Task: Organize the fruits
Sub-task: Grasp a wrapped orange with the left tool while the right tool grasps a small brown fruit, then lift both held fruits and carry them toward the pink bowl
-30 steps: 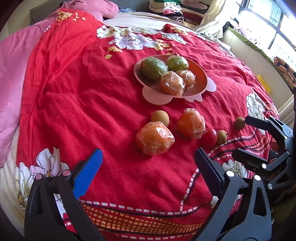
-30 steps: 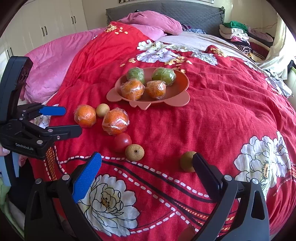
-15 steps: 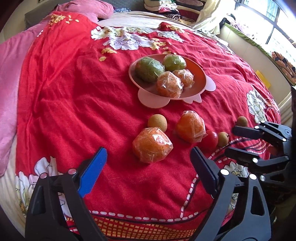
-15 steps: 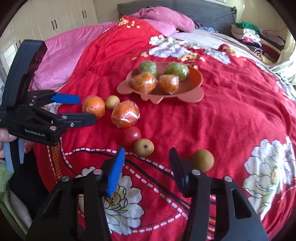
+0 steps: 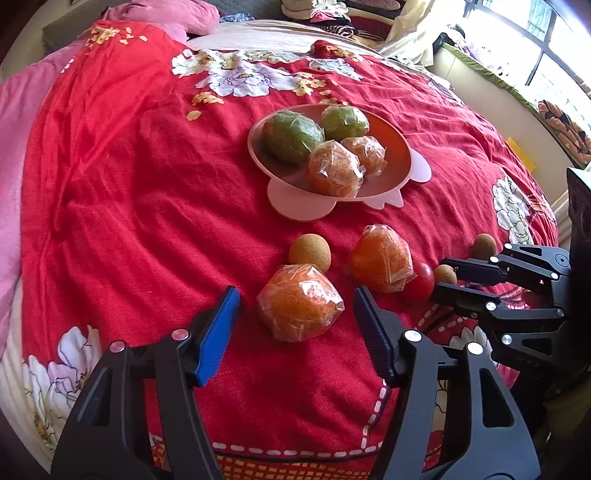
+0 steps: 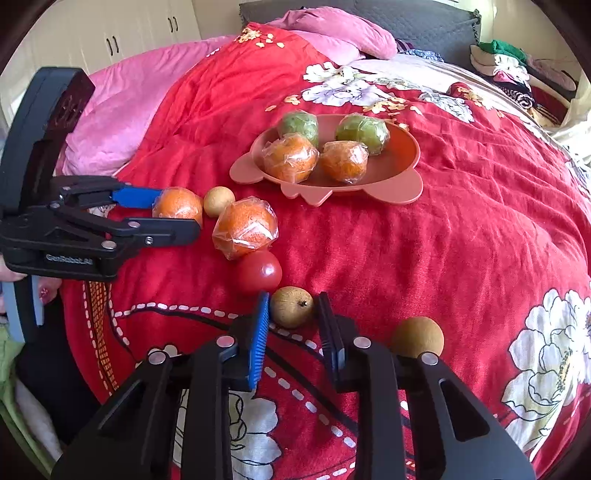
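Right wrist view: the small brown fruit with a stem lies on the red floral bedspread, pinched between the blue pad and the black pad of the right gripper, whose jaws are pressed in on its two sides. A red tomato lies just beyond it, touching a plastic-wrapped orange. A round brown fruit rests on the cloth just beside the right gripper's black finger.

Left wrist view: the left gripper hovers with its jaws closing around a second wrapped orange; the fruit sits between the pads, with a gap visible on each side, so it is not yet gripped. A round tan fruit lies just behind this orange, touching it or nearly so.

Further up the bed stands the pink plate, which holds two wrapped oranges at the front and two wrapped green fruits behind them, packed close together.

At the head of the bed lies a pink pillow; a pink blanket runs along the bedspread's side. Folded clothes are piled at the far corner. A person's fingers show below the left gripper's handle.
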The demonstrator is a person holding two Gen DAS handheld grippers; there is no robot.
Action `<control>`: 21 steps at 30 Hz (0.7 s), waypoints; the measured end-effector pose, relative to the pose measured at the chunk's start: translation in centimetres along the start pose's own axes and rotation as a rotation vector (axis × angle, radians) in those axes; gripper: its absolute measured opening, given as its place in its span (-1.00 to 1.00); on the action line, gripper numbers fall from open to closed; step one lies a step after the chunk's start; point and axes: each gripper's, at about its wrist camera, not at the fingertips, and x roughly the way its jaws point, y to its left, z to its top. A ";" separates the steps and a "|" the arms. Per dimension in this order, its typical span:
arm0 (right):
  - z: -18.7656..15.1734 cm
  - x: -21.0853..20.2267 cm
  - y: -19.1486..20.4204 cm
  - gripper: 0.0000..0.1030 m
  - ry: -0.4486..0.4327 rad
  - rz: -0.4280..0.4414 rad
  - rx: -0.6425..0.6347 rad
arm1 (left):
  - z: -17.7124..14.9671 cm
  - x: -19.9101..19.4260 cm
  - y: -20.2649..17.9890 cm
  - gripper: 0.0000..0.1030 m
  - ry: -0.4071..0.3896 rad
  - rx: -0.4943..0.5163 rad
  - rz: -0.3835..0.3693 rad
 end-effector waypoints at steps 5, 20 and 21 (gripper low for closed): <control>0.0 -0.8 -0.3 -0.55 -0.018 0.015 0.025 | 0.3 0.5 -0.2 -0.15 0.006 0.011 -0.004; 0.5 -2.5 -1.5 -0.55 -0.075 0.044 0.094 | 0.8 -0.6 -0.2 -0.33 -0.002 -0.003 -0.042; 0.6 -2.7 -1.6 -0.55 -0.080 0.044 0.098 | 0.9 -0.8 -0.3 -0.33 -0.006 -0.001 -0.046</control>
